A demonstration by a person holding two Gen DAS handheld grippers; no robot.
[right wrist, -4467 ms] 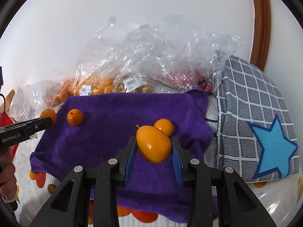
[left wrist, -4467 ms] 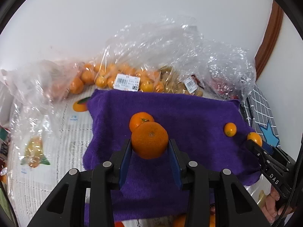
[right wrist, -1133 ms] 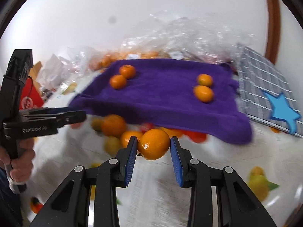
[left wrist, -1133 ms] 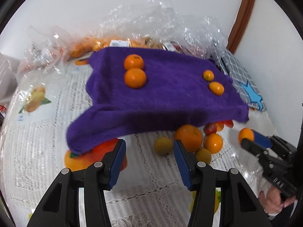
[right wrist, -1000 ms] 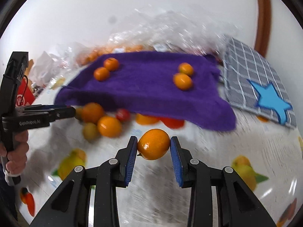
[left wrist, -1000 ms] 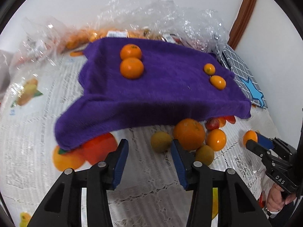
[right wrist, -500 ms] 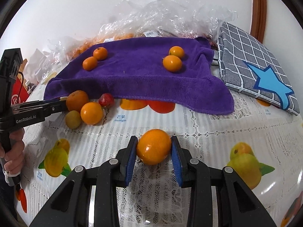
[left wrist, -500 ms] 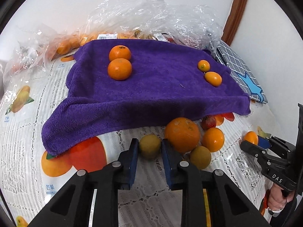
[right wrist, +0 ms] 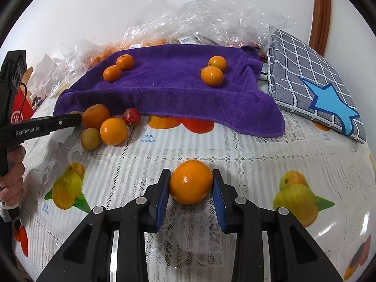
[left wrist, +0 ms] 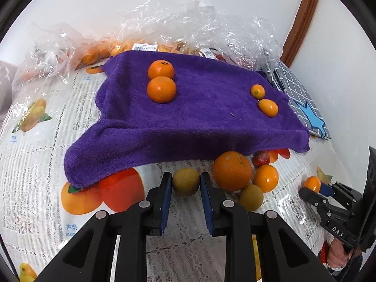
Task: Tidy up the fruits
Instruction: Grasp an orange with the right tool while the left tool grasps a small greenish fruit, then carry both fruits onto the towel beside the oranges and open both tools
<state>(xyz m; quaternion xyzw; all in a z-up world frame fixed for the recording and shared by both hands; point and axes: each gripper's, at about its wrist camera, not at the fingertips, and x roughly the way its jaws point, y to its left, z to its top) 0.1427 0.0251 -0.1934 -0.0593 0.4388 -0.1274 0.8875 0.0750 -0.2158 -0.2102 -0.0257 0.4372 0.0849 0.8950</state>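
My left gripper (left wrist: 185, 183) is shut on a small brownish-green round fruit (left wrist: 186, 181) resting on the tablecloth, just in front of the purple towel (left wrist: 199, 122). Beside it lie a large orange (left wrist: 232, 170), a smaller orange (left wrist: 266, 178), another brownish fruit (left wrist: 251, 197) and a strawberry (left wrist: 260, 158). My right gripper (right wrist: 190, 183) is shut on an orange (right wrist: 190, 182) low on the tablecloth. Two mandarins (left wrist: 161, 80) sit on the towel's left, two small oranges (left wrist: 264, 101) on its right.
Clear plastic bags (left wrist: 188, 25) holding more fruit lie behind the towel against the wall. A grey checked cushion with a blue star (right wrist: 315, 87) lies to the right. The fruit-printed lace tablecloth (right wrist: 246, 164) covers the table.
My left gripper has closed on the brownish-green fruit. My right gripper has come down to the tablecloth with its orange.
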